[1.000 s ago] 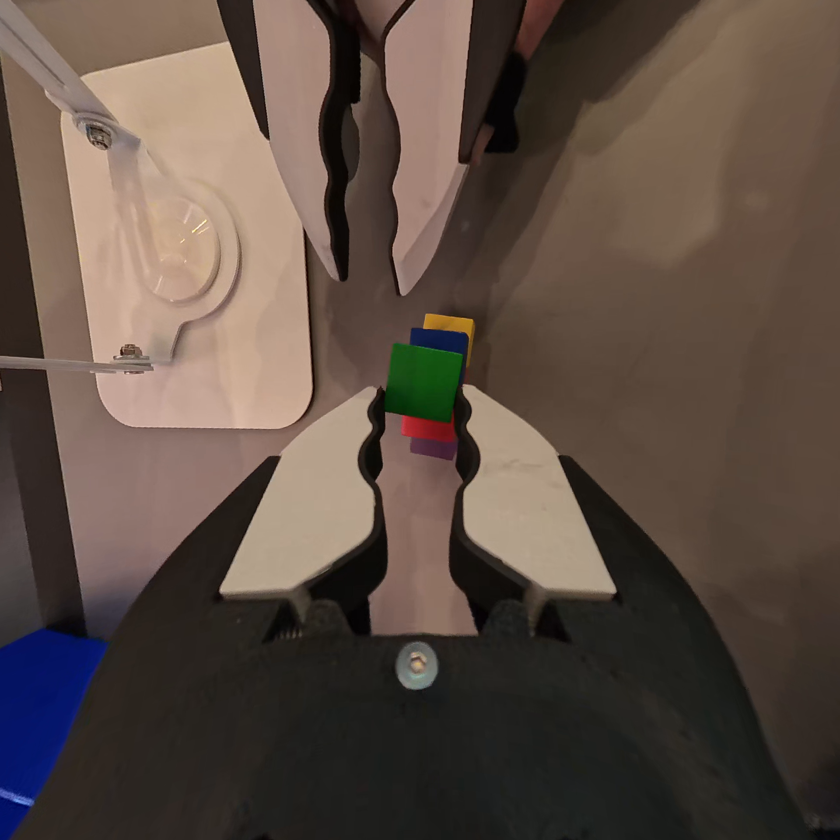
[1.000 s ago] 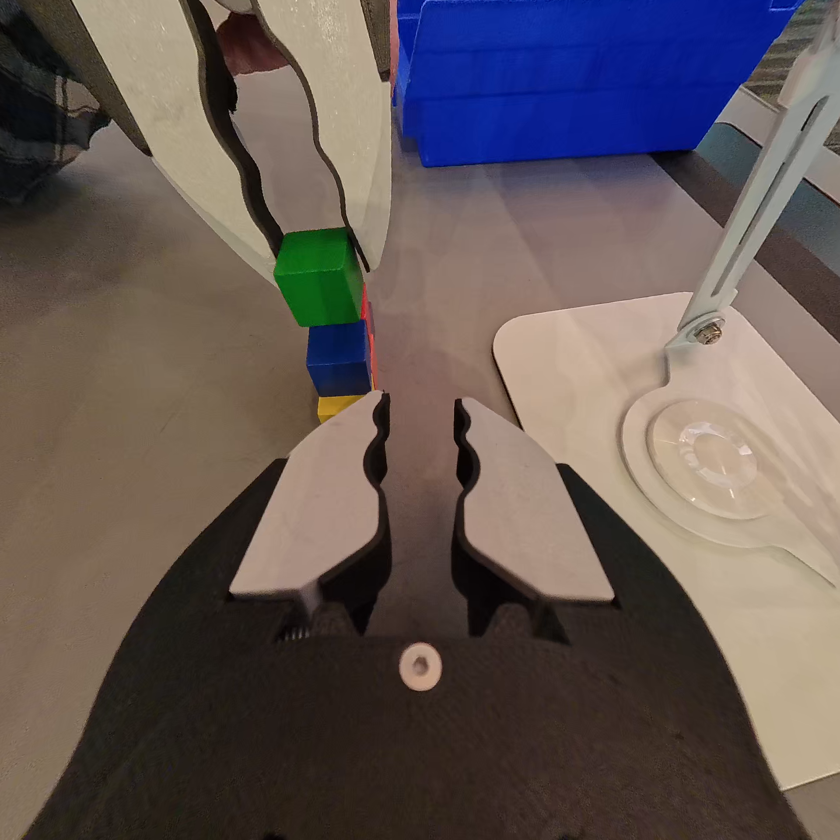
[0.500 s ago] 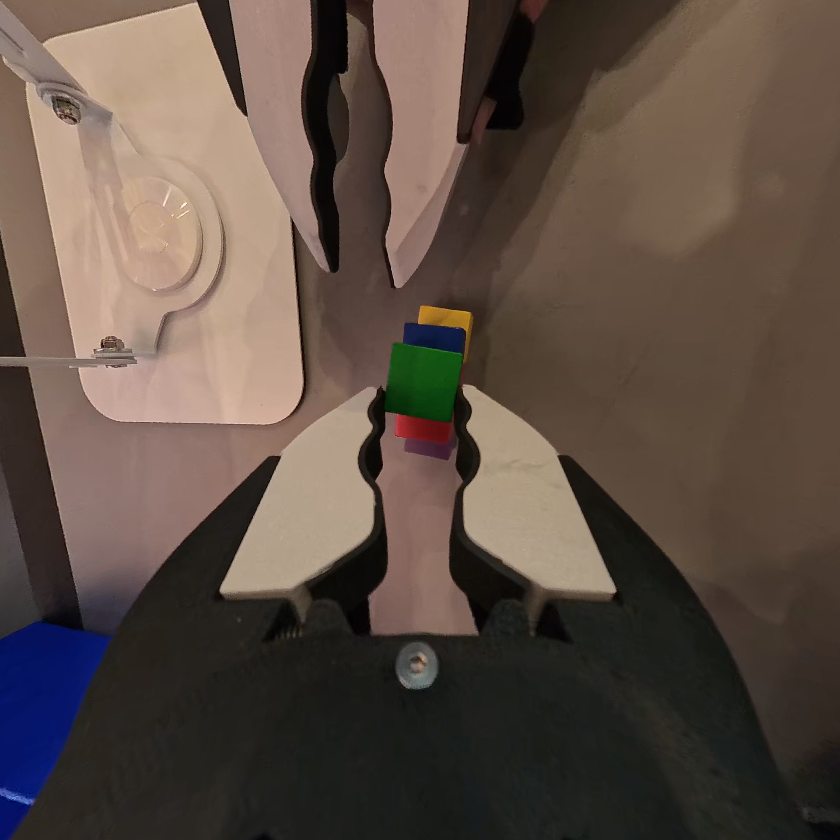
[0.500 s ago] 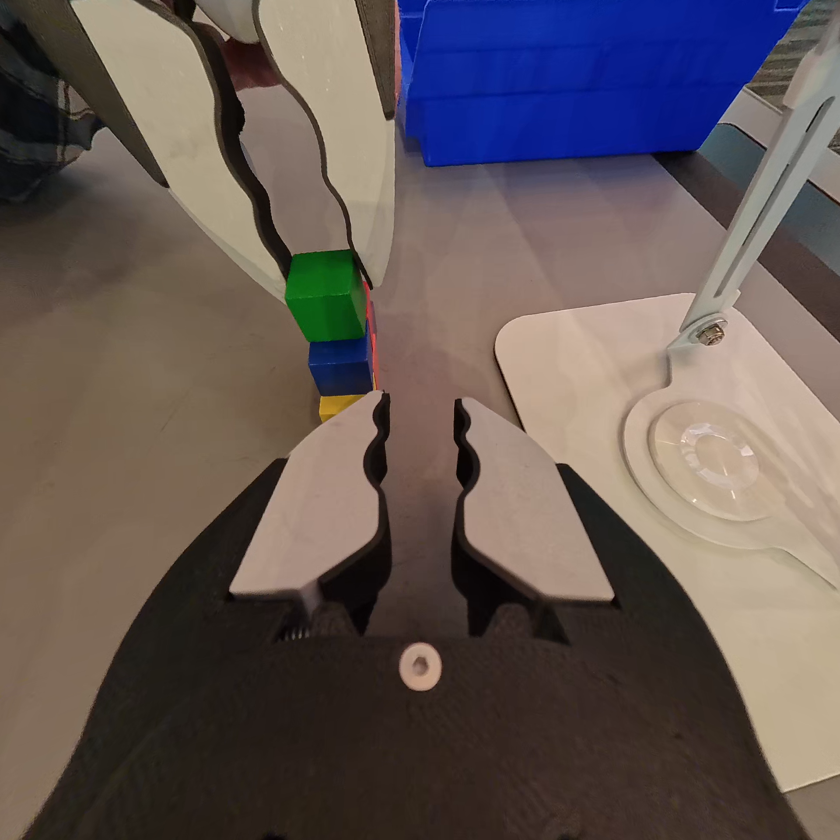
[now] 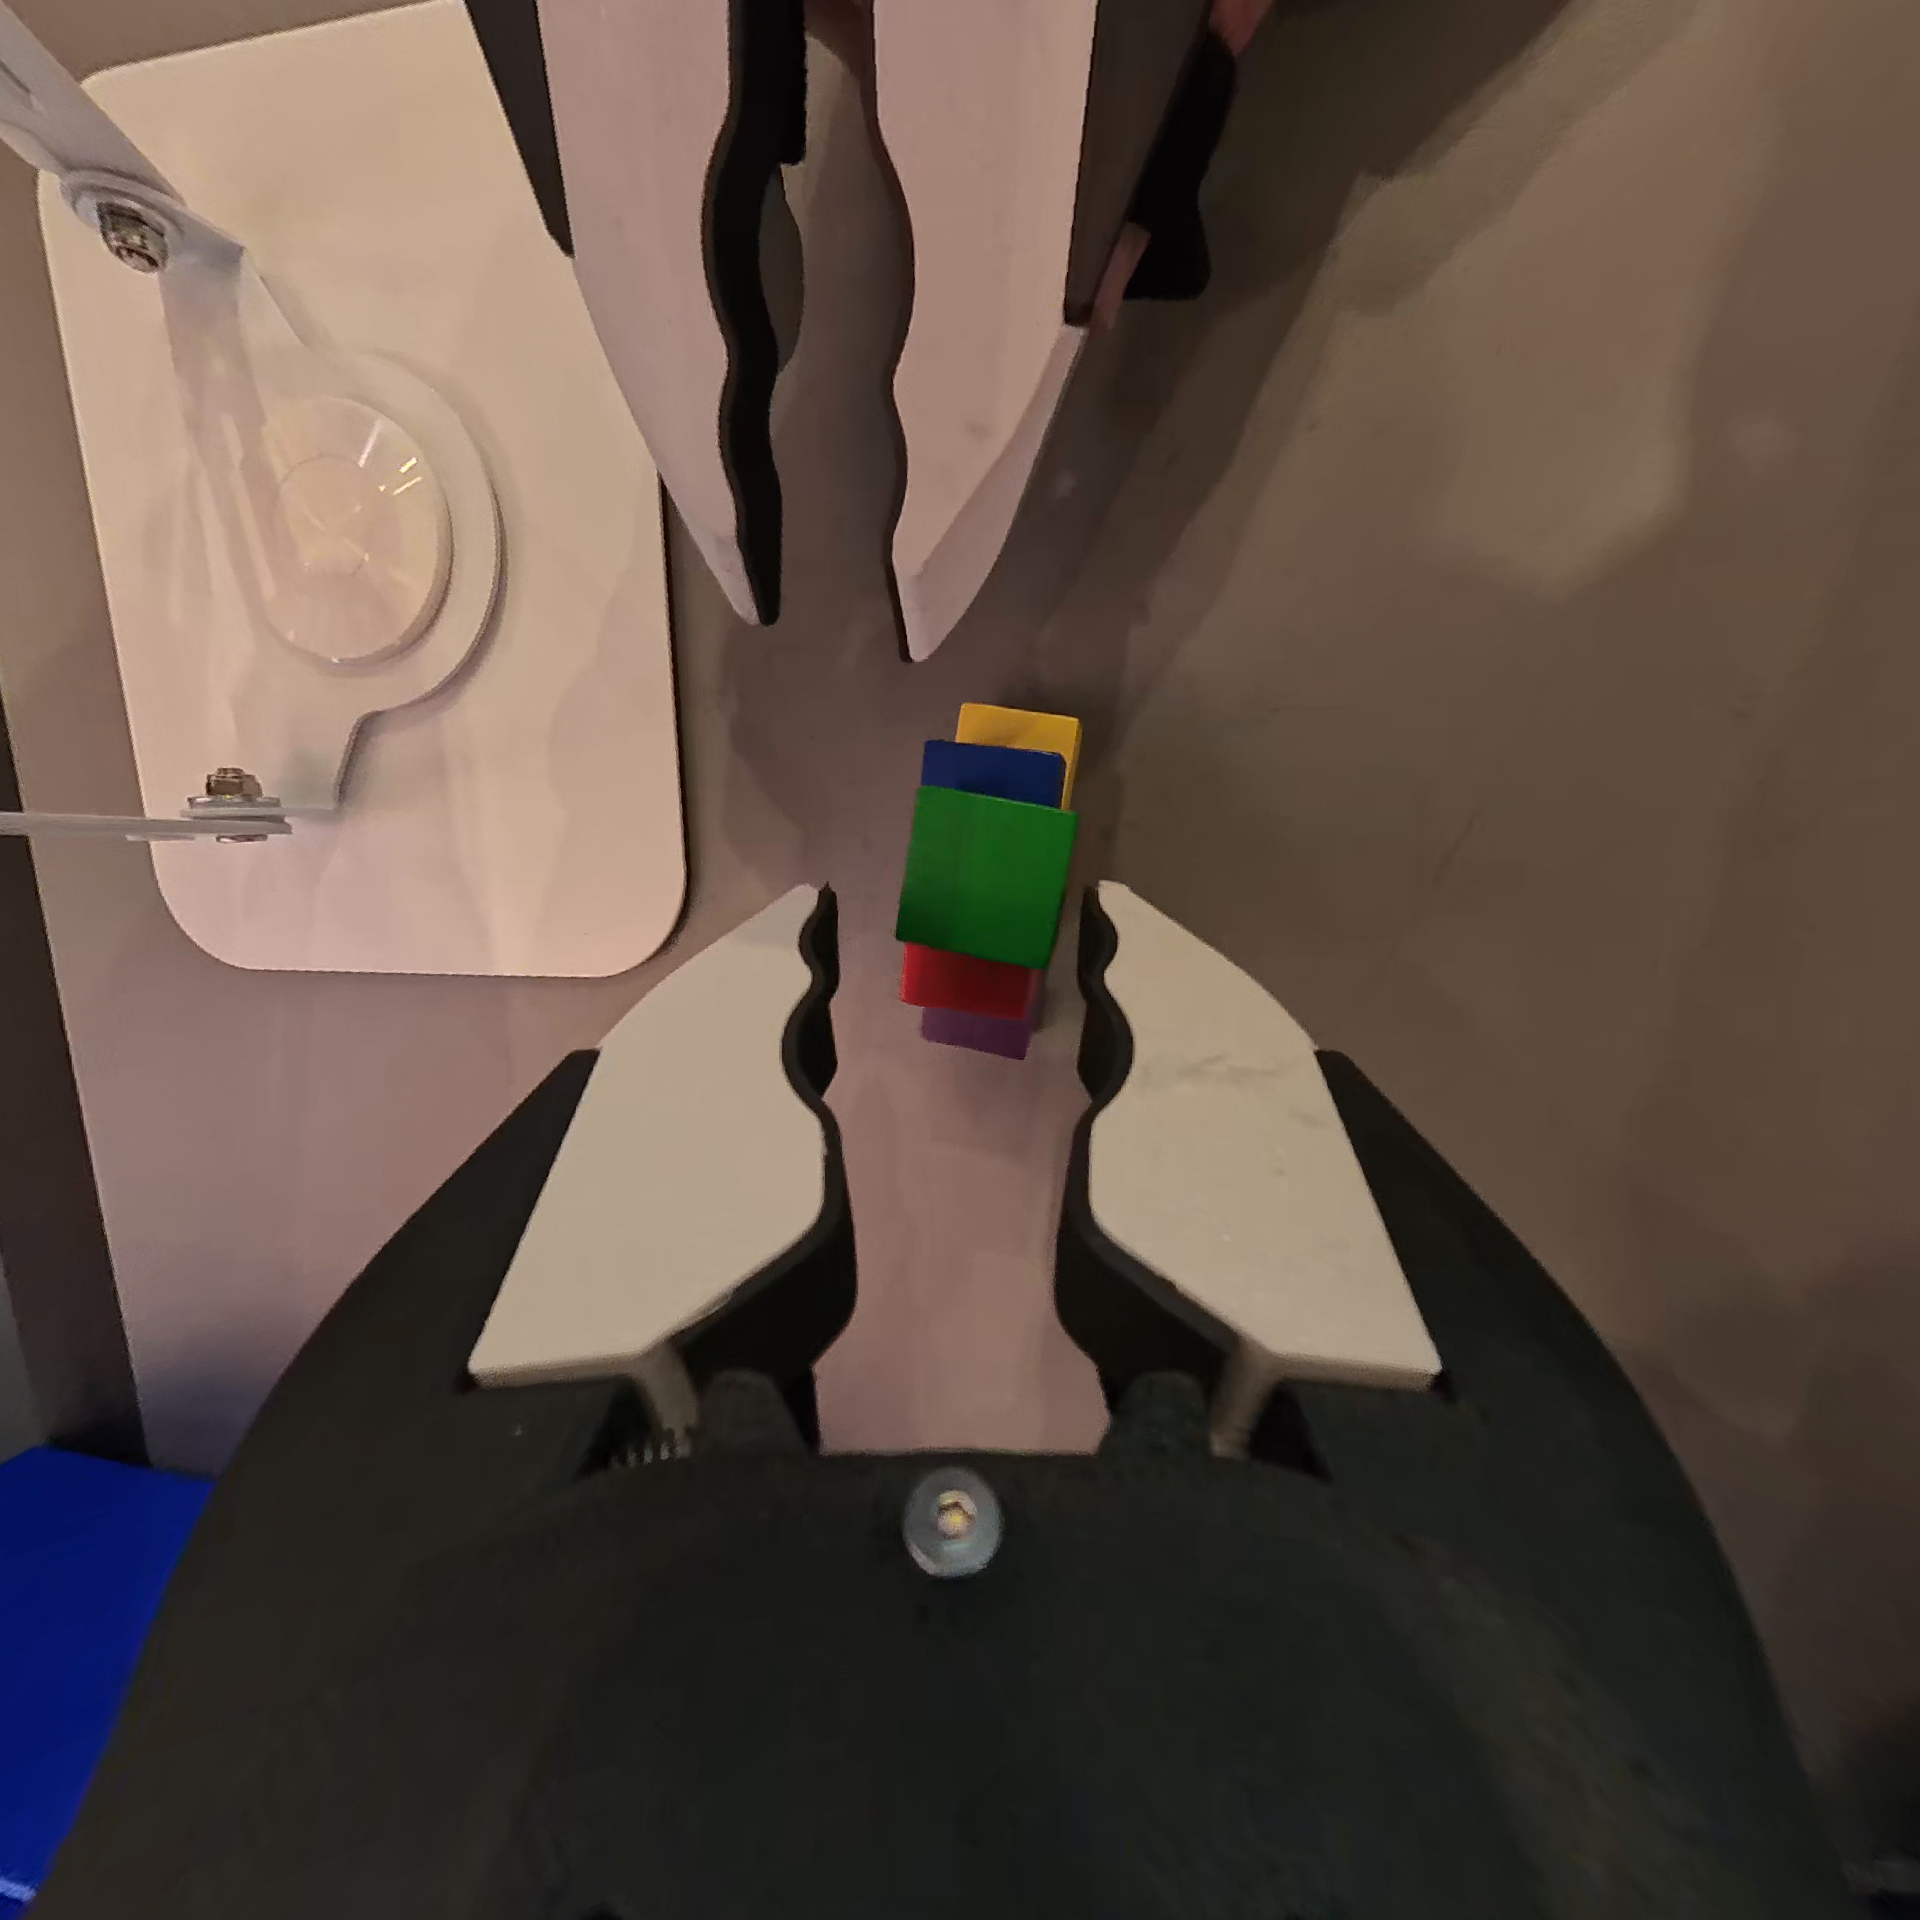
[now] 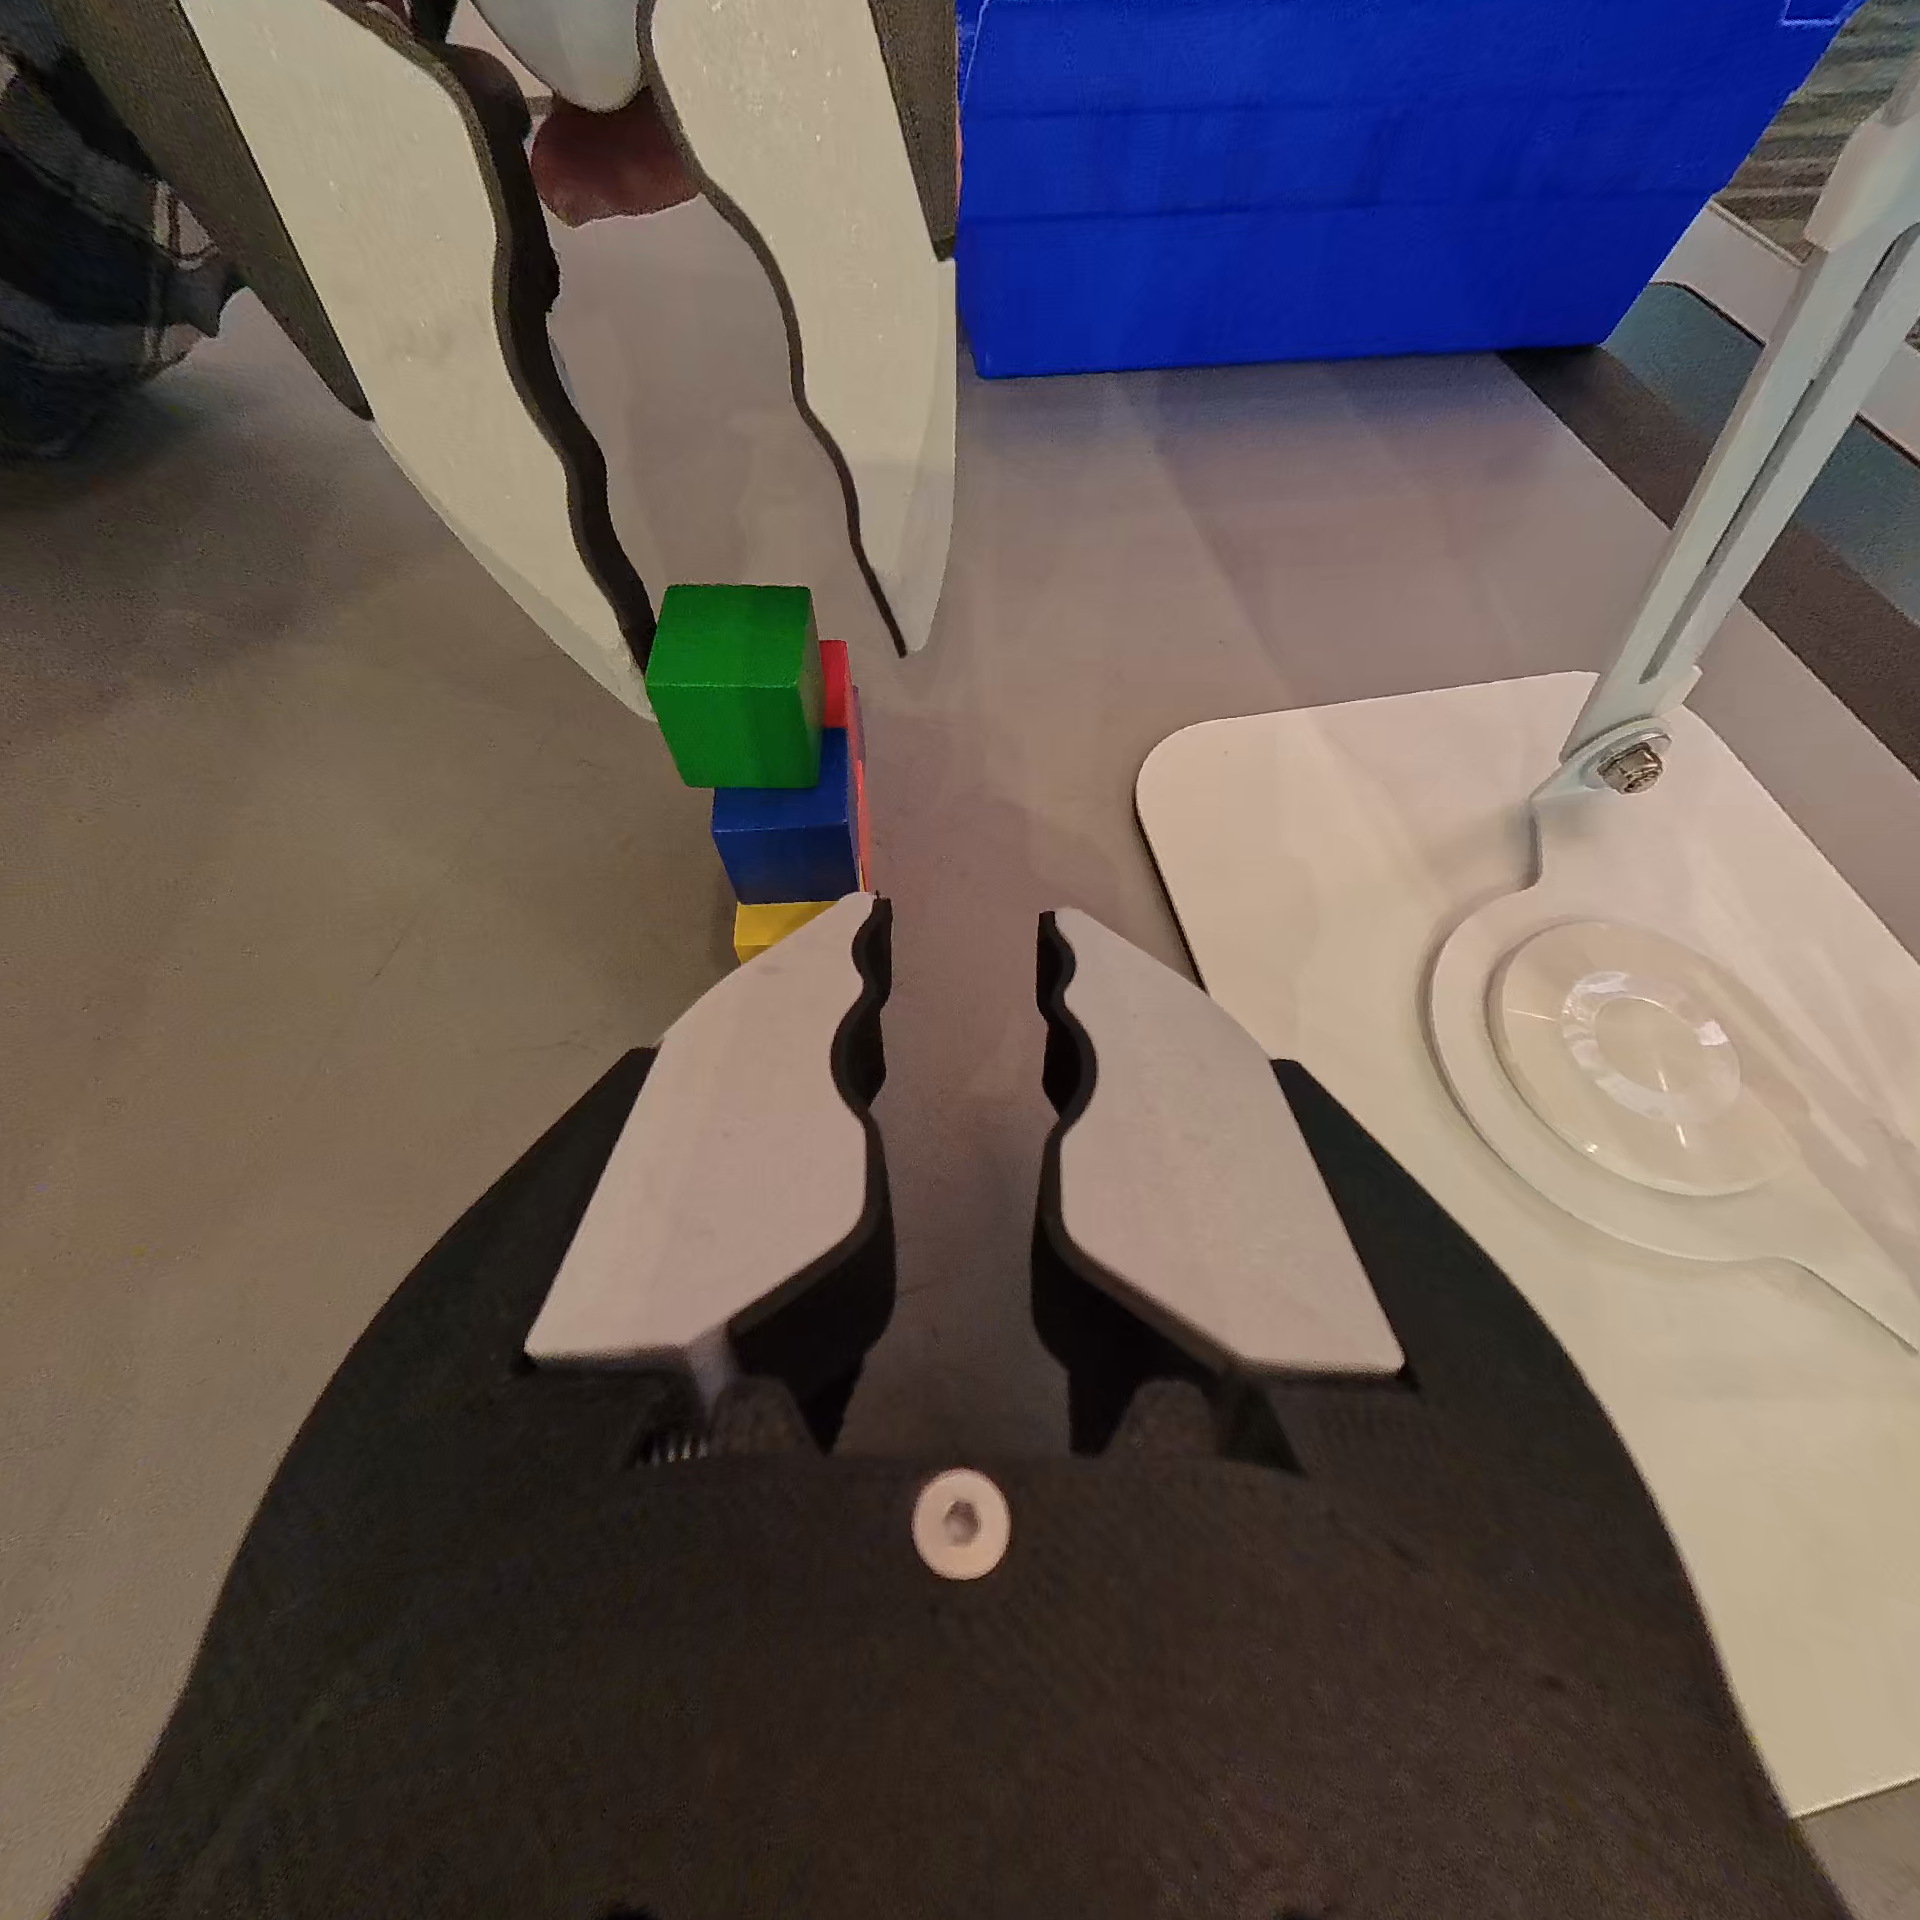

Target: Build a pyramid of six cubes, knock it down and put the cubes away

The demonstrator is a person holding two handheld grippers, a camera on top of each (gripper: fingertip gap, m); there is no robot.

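The pyramid stands on the grey table. The green cube [image 5: 985,873] sits on top, resting on the blue cube [image 5: 992,769] and the red cube [image 5: 971,982]. The yellow cube [image 5: 1023,722] and the purple cube [image 5: 977,1034] show in the bottom row. My left gripper [image 5: 956,904] is open around the green cube, with a gap on each side between pad and cube. In the right wrist view the green cube [image 6: 732,686] stands free over the blue [image 6: 784,831] and yellow [image 6: 774,925] cubes, between the left gripper's fingers [image 6: 499,416]. My right gripper [image 6: 961,914] is open and empty, just beside the pyramid's base.
A white base plate [image 6: 1351,883] with a clear lens and a metal arm [image 6: 1766,416] lies to the right of the pyramid. It also shows in the left wrist view [image 5: 499,675]. A blue bin [image 6: 1351,177] stands behind. A plaid sleeve [image 6: 83,260] is at far left. Some 6 cm of space lies between my two pairs of fingers.
My left gripper's jaws have opened and let go of the green cube, which now rests on top of the pyramid. The right gripper has not moved.
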